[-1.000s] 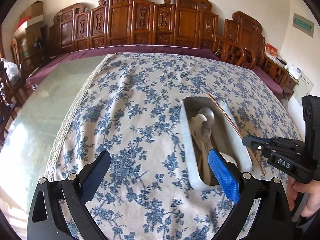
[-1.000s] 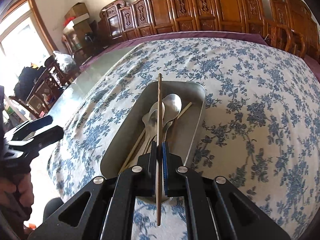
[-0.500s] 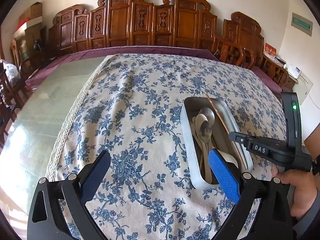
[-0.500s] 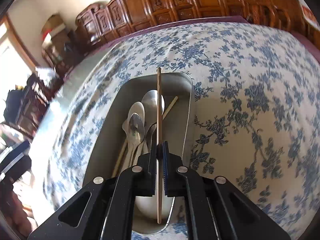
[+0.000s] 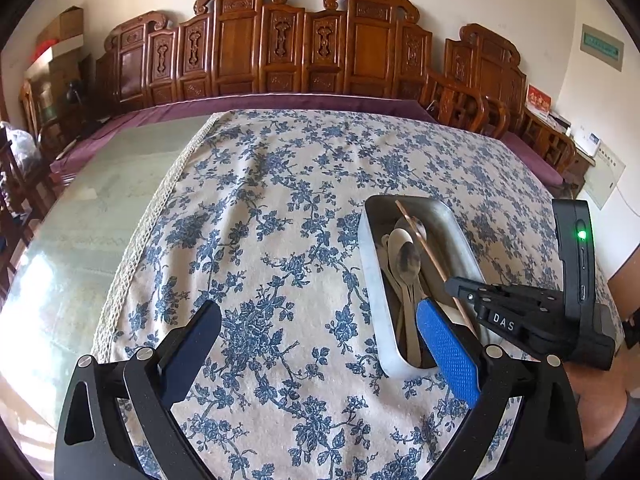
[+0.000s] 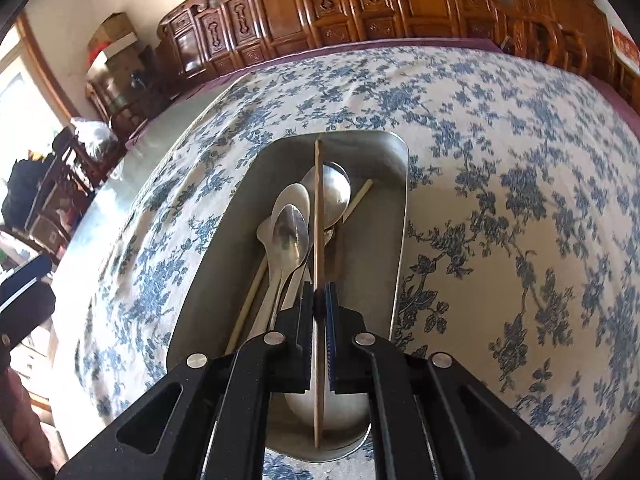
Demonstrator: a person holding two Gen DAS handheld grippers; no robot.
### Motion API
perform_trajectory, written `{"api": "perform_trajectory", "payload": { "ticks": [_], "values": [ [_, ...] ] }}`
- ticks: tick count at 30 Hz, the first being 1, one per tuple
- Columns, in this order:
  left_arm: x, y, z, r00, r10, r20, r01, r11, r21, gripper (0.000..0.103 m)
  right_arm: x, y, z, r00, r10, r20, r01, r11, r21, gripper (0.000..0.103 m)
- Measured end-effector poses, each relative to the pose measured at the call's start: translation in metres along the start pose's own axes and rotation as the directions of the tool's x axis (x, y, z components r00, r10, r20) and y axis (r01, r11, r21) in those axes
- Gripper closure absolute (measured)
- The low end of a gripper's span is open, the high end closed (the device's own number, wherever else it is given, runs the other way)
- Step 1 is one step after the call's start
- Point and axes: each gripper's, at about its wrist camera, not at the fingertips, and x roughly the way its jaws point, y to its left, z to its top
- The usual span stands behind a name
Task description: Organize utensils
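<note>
A metal tray [image 6: 400, 216] [image 5: 370, 248] sits on the blue-flowered tablecloth and holds several metal spoons [image 6: 290, 236] [image 5: 404, 258] and a pale chopstick [image 6: 356, 202]. My right gripper [image 6: 319, 304] is shut on a brown wooden chopstick [image 6: 318, 208] and holds it lengthwise over the tray, just above the spoons. It also shows in the left wrist view [image 5: 460, 286] with the chopstick [image 5: 424, 246]. My left gripper [image 5: 316, 344] is open and empty above the cloth, left of the tray's near end.
The flowered tablecloth [image 5: 280, 200] covers most of the table; a bare glass surface [image 5: 80, 216] lies to its left. Carved wooden chairs [image 5: 300, 52] line the far side. A hand holds the right gripper's handle at the lower right [image 5: 600, 392].
My right gripper has carried the chopstick further in over the tray and lower toward the spoons. The left gripper has stayed in place, open.
</note>
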Motion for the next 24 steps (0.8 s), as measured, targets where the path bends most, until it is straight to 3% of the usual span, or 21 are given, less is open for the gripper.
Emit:
{"api": "perform_trajectory", "payload": {
  "ticks": [3,12,19,24],
  "values": [
    [-0.001,0.001,0.0,1.0,-0.001,0.002,0.001,1.0,-0.002,0.009,-0.006,0.002,-0.001,0.999,0.036,0.016,-0.036,0.999,-0.026,0.094],
    [-0.007,-0.007,0.001,1.0,-0.005,0.017,0.005,1.0,-0.004,0.009,-0.048,0.004,-0.003,0.994,0.037,0.107,-0.019,0.987,-0.162,0.093],
    [-0.016,-0.029,0.0,0.999,-0.017,0.036,0.016,1.0,0.022,0.008,-0.095,-0.017,-0.011,0.985,0.026,0.168,0.002,0.986,-0.166,0.093],
    [-0.021,-0.051,0.001,0.998,-0.031,0.047,0.03,0.999,0.036,0.008,-0.124,-0.029,-0.019,0.979,0.008,0.206,0.026,0.986,-0.163,0.084]
  ]
}}
